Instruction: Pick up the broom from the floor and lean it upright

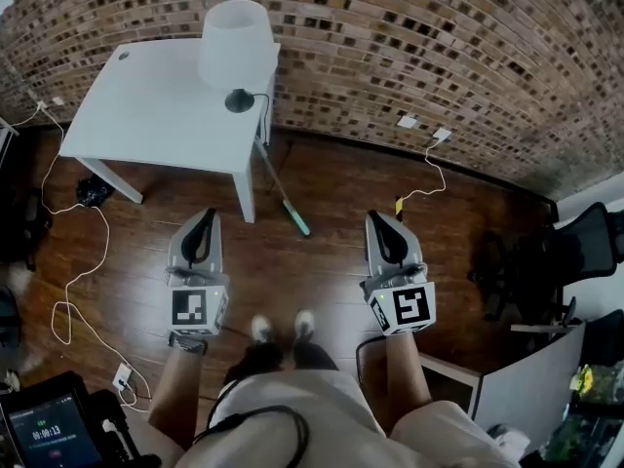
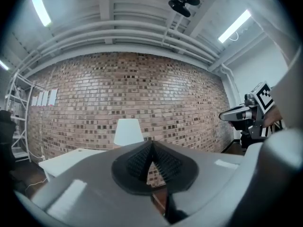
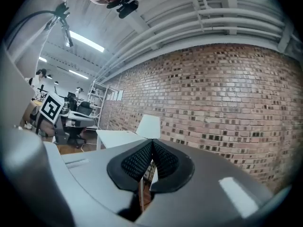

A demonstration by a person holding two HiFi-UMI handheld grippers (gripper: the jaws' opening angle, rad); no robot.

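The broom has a thin pale handle and a green head. In the head view its head rests on the wooden floor and its handle slants up to the near right corner of the white table. My left gripper and right gripper hover side by side in front of it, apart from it, one on each side. Both point toward the brick wall. In the left gripper view the pads meet with nothing between them. The right gripper view shows its pads closed and empty too.
A white-shaded lamp stands on the table's near right corner. White cables loop over the floor at left, and another cable runs from the wall at right. A black office chair stands at right. The person's feet are between the grippers.
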